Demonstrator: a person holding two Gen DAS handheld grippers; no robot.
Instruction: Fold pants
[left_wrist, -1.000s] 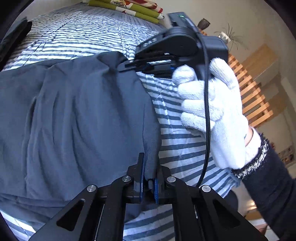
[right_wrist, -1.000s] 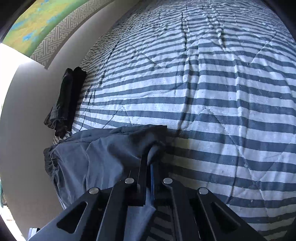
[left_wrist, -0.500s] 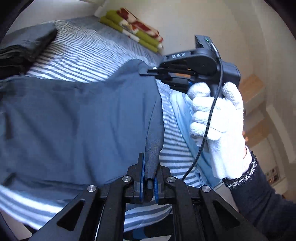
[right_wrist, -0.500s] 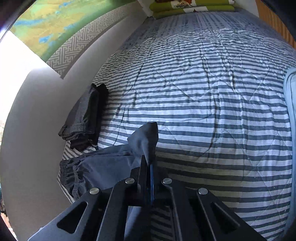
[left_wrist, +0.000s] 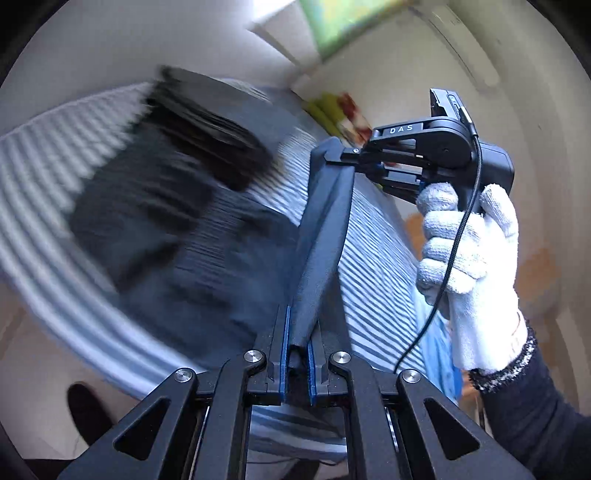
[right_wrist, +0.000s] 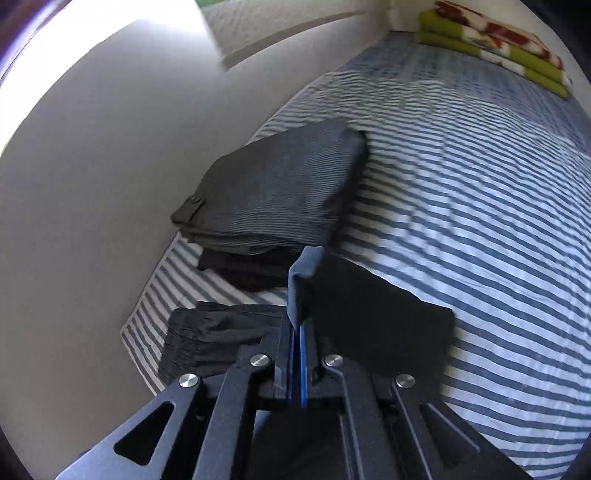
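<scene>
Dark blue pants (right_wrist: 373, 317) lie on the striped bed, doubled over, with the gathered waistband (right_wrist: 207, 332) showing at the left. My right gripper (right_wrist: 295, 325) is shut on one corner of the lifted edge, which sticks up between its pads. My left gripper (left_wrist: 297, 332) is shut on the other corner. In the left wrist view that edge (left_wrist: 321, 240) runs taut from my left gripper up to the right gripper (left_wrist: 343, 157), which a white-gloved hand (left_wrist: 469, 258) holds. The rest of the pants (left_wrist: 166, 229) is blurred by motion.
A stack of folded dark clothes (right_wrist: 280, 192) sits on the bed by the wall, just beyond the pants. A folded green and red blanket (right_wrist: 495, 48) lies at the far end. The striped bedspread (right_wrist: 480, 192) stretches away to the right. The wall (right_wrist: 92, 166) borders the bed on the left.
Both grippers have carried the held edge up and across the bed towards the wall side, doubling the pants over. The folded stack now appears much closer. Both grips stayed shut.
</scene>
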